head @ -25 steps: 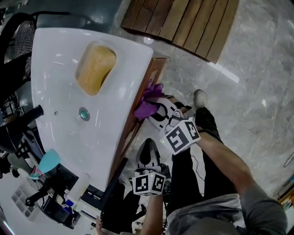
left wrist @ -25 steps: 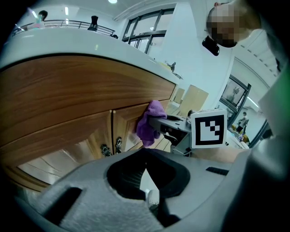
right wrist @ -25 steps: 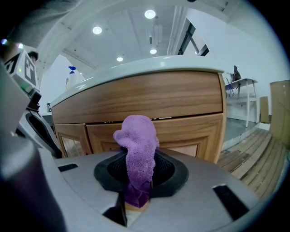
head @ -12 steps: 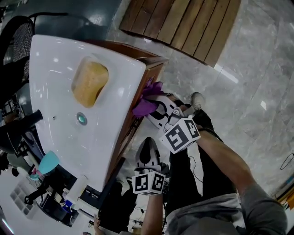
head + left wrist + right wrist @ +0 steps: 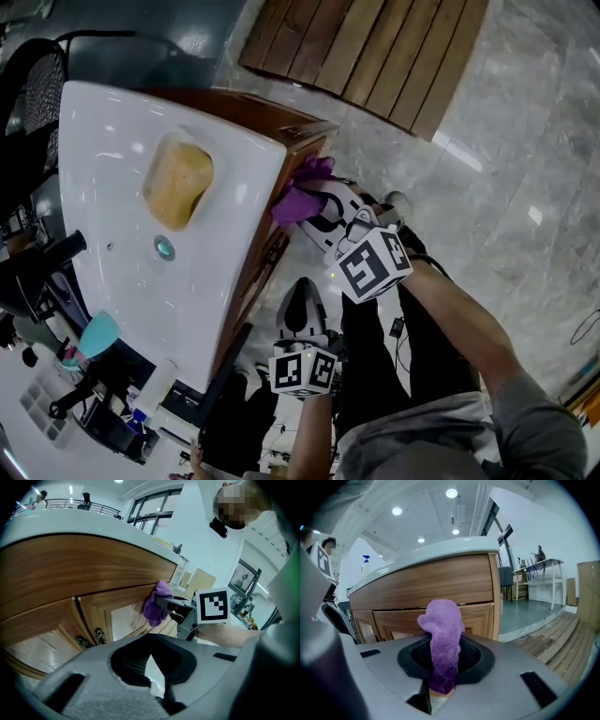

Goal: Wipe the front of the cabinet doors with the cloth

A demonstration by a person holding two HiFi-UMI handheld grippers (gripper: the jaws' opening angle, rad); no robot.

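A purple cloth [image 5: 302, 194] is pressed against the top of the wooden cabinet front [image 5: 278, 246], under the white sink top and close to the cabinet's far corner. My right gripper [image 5: 315, 203] is shut on it. In the right gripper view the cloth [image 5: 442, 629] stands up out of the jaws in front of a panelled door [image 5: 476, 612]. My left gripper [image 5: 302, 305] hangs lower and nearer to me, off the cabinet, its jaws closed on nothing. The left gripper view shows the doors [image 5: 119, 617], their dark handles [image 5: 99, 635] and the cloth [image 5: 157, 603].
The white sink top [image 5: 122, 141] holds a yellow sponge [image 5: 178, 183], a drain and a black tap [image 5: 42, 253]. A teal cup [image 5: 98, 333] and bottles stand at its near end. A slatted wooden platform [image 5: 375, 47] lies on the marble floor [image 5: 506, 169]. My legs and shoe [image 5: 398, 200] are beside the cabinet.
The right gripper has slid the purple cloth a little along the cabinet's upper edge toward the far corner. The left gripper has stayed where it was.
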